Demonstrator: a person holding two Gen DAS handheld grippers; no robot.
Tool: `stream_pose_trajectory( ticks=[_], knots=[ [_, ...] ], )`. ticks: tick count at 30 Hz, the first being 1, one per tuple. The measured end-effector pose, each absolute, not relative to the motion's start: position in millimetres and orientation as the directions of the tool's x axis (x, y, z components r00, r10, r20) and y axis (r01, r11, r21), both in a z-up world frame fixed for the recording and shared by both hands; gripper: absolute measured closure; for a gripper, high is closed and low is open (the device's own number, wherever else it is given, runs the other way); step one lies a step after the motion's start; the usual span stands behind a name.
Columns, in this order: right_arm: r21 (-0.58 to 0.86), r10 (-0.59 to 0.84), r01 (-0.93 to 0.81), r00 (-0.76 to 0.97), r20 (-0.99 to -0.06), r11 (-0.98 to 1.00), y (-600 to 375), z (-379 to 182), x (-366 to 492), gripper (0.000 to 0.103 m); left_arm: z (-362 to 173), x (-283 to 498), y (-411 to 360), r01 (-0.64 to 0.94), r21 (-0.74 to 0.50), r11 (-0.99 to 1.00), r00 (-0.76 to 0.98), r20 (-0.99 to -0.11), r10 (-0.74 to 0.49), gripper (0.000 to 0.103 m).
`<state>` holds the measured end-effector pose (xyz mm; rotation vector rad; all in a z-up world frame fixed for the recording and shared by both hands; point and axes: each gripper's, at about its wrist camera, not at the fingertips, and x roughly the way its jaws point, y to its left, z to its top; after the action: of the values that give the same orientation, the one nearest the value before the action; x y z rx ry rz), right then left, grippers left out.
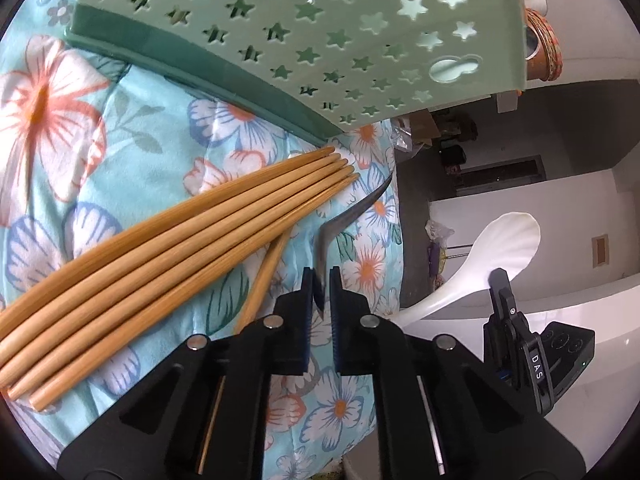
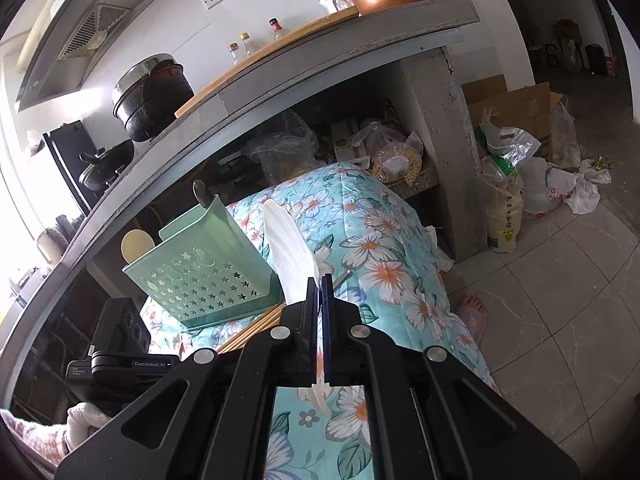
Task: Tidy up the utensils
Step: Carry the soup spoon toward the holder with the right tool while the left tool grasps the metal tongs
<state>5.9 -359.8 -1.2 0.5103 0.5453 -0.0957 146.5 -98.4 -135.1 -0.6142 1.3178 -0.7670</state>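
Note:
My left gripper (image 1: pixel 322 280) is shut on the end of a thin metal utensil (image 1: pixel 344 216) that lies on the floral cloth (image 1: pixel 80 120) and curves away toward the cloth's edge. Just left of it lies a bundle of several wooden chopsticks (image 1: pixel 180 248), tips toward the green star-holed basket (image 1: pixel 320 20). My right gripper (image 2: pixel 320 284) is shut on the handle of a white rice paddle (image 2: pixel 284 240), held edge-up beside the basket (image 2: pixel 200 264). In the left wrist view the paddle (image 1: pixel 508 236) hangs off the cloth's right edge in the right gripper (image 1: pixel 500 284).
The basket stands tilted, with a pale round utensil (image 2: pixel 136 244) and a dark handle (image 2: pixel 200 192) in it. A grey counter (image 2: pixel 320 60) with pots overhangs behind. Bags and a box (image 2: pixel 516 120) sit on the tiled floor, with a slippered foot (image 2: pixel 474 312) beside the cloth.

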Motion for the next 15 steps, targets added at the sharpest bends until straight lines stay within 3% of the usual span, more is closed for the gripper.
stream_pose_trajectory(
  ticks=[8, 15],
  knots=[
    [0.427, 0.037, 0.218, 0.858, -0.512, 0.877, -357.2, 5.0, 3.8, 0.101, -93.6, 129.3, -97.2, 0.352, -0.64, 0.683, 0.206, -0.658, -0.724, 0.099],
    [0.416, 0.027, 0.213, 0.865, -0.5, 0.884, -352.9, 13.1, 2.3, 0.101, -53.3, 108.8, -90.2, 0.517, -0.491, 0.701, 0.319, -0.649, -0.691, 0.101]
  ],
)
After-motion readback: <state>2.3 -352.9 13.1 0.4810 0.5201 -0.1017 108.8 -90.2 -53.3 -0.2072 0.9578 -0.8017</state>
